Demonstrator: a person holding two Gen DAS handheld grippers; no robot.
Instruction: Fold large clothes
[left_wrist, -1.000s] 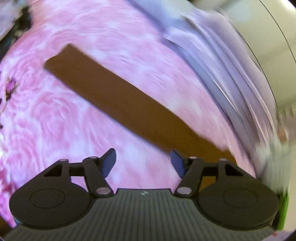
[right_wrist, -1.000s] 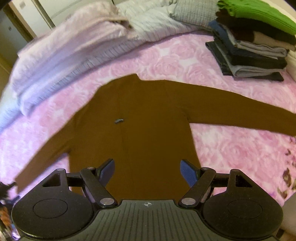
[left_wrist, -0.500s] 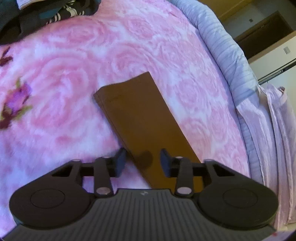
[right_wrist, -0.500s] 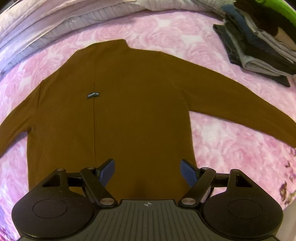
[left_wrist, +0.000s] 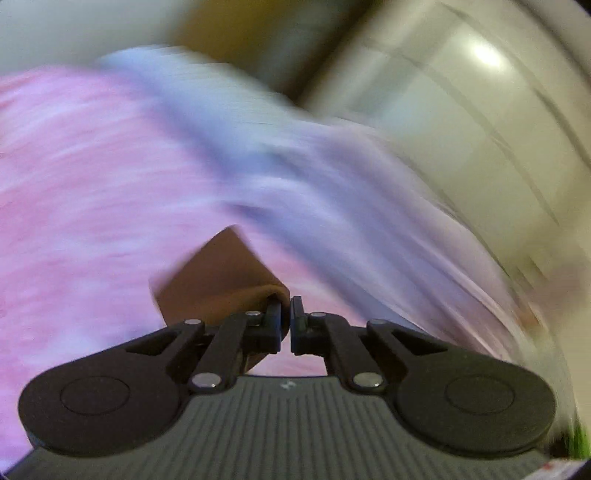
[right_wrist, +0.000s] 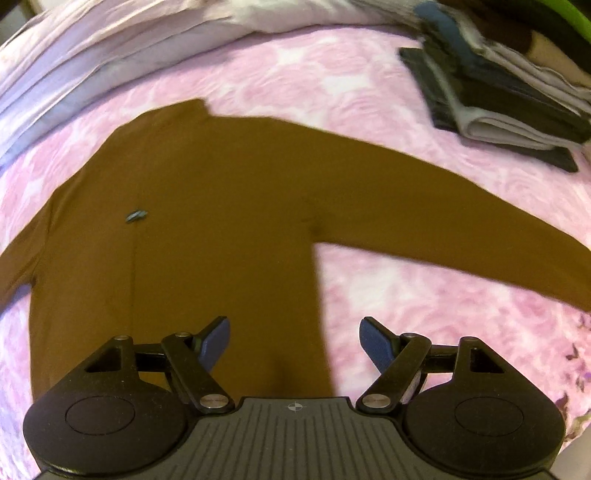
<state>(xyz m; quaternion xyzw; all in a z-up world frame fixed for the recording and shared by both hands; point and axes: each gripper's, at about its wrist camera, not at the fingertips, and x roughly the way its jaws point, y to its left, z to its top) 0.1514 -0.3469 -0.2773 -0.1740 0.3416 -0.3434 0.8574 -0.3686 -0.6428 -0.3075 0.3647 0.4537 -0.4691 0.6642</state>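
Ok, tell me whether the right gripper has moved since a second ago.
Yes. The right gripper, open, has come down closer over the brown sweater; the folded clothes stack has slid toward the picture's upper right corner.

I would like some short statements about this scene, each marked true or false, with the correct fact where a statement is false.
1. The left claw is shut on the brown sleeve. True; it has just been closing, and the cloth is pinched between its pads.
2. The right claw holds the sweater's hem. False: it is open, above the sweater, holding nothing.
3. The sweater lies on a pink floral blanket. True.
4. A stack of folded clothes sits left of the sweater in the right wrist view. False: it sits at the upper right.
5. The sweater is already folded in half. False: body and right sleeve lie spread flat.
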